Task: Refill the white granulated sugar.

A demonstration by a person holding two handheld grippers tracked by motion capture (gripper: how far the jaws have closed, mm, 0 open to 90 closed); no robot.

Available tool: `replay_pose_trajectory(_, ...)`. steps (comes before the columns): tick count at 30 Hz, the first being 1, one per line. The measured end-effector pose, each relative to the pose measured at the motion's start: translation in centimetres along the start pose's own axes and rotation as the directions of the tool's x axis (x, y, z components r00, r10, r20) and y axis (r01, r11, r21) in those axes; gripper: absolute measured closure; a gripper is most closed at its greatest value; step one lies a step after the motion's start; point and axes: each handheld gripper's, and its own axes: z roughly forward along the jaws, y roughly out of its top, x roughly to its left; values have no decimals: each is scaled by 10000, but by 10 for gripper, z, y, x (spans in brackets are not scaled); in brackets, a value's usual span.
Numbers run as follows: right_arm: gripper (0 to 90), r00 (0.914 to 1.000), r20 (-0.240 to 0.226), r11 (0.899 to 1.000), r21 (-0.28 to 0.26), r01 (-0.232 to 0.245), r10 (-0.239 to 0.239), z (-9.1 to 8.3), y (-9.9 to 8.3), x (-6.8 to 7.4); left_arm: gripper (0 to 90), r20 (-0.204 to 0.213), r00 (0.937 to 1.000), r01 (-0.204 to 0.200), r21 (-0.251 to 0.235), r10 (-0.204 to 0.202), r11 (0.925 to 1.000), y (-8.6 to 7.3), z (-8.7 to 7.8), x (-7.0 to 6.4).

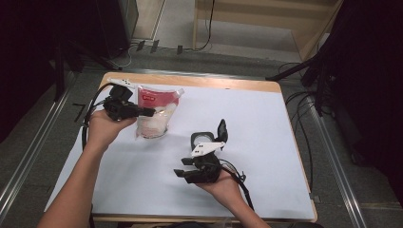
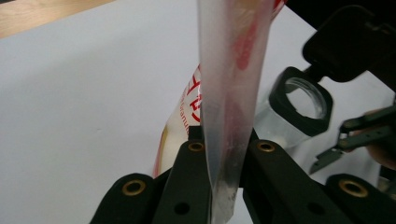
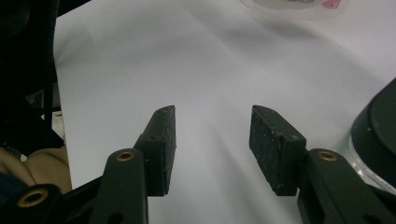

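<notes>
Nearest in the high view, the right gripper [image 1: 183, 167] hovers with jaws apart by the jar [image 1: 201, 138]. Left gripper [image 2: 223, 154] view: jaws clamped on the limp, slippery pouch [image 2: 229, 70]; grip its seam. Right gripper view: tabletop [image 3: 140, 60].

A lab: paper-covered table [image 1: 266, 118], floor cables [image 1: 304, 102], metal rails [image 1: 28, 161].

The plastic pouch [image 1: 154, 114] near the worktop's far left corner bears red lettering (too blurred and creased to read); nothing else carries text.
</notes>
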Motion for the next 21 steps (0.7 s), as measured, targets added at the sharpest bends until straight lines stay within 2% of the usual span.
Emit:
replay_pose_trajectory(3, 517, 9999, 21, 9999, 7, -135, 135, 0, 1, 1, 900, 204, 9998, 28, -49, -27, 10000, 1, -8, -7)
replay_pose_trajectory(6, 524, 9999, 92, 10000, 51, -46, 45, 2, 5, 2, 900, 283, 9996, 79, -17, -78, 10000, 1, -15, -15)
replay_pose_trajectory(9, 531, 10000, 69, 9999, -100, -14, 15, 5, 10, 4, 900, 352, 9992, -201, 39, 200, 9998, 0, -21, -22)
replay_pose_trajectory(11, 532, 9999, -4, 9999, -104, -123, 123, 9, 14, 5, 900, 415, 9990, -147, 154, 140, 9998, 0, -24, -27)
replay_pose_trajectory(13, 538, 9998, -64, 9996, -180, -208, 207, 13, 16, 5, 900, 467, 9987, -192, 157, 185, 9997, 0, -26, -30)
replay_pose_trajectory(21, 549, 9989, 30, 9986, -230, -476, 477, 23, 13, 3, 900, 1147, 9931, -243, 164, 223, 9996, 2, -26, -43)
